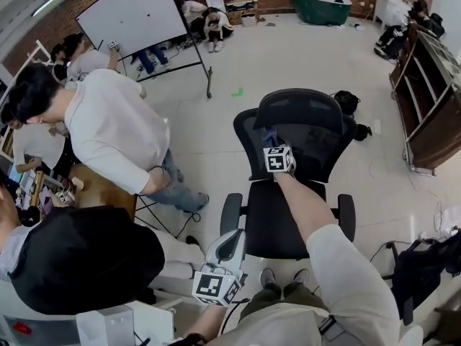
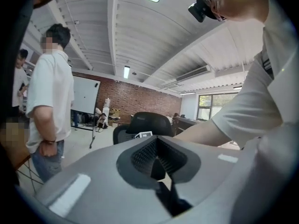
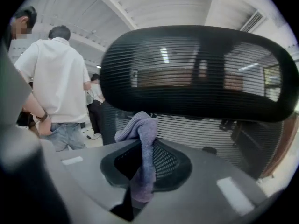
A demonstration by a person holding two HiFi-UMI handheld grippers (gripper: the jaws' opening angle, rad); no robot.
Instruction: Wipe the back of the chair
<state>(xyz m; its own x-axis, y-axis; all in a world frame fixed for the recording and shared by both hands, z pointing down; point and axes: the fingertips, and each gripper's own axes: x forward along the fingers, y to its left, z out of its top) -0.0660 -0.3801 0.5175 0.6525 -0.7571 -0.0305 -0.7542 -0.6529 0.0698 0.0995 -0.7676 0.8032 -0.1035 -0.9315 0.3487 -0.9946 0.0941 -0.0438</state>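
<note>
Head view: right claw (image 1: 272, 143) tips hidden behind own marker cube (image 1: 279, 158). Cloth (image 1: 269, 135) only bluish speck, possibly touching chair (image 1: 310, 121) back. Chair base hidden under seat (image 1: 281, 225). Left gripper view: chair's lower half behind left claw (image 2: 158, 162).

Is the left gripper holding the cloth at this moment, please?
No, the left gripper has its jaws together on nothing, while the purple cloth is clamped in the right gripper.

The right arm (image 1: 306, 207) reached straight forward, and the right gripper (image 1: 272, 144) had its jaws clamped on a purple cloth (image 3: 142, 139). The left gripper (image 1: 230, 247) was held low near the body, jaws together, empty.
</note>
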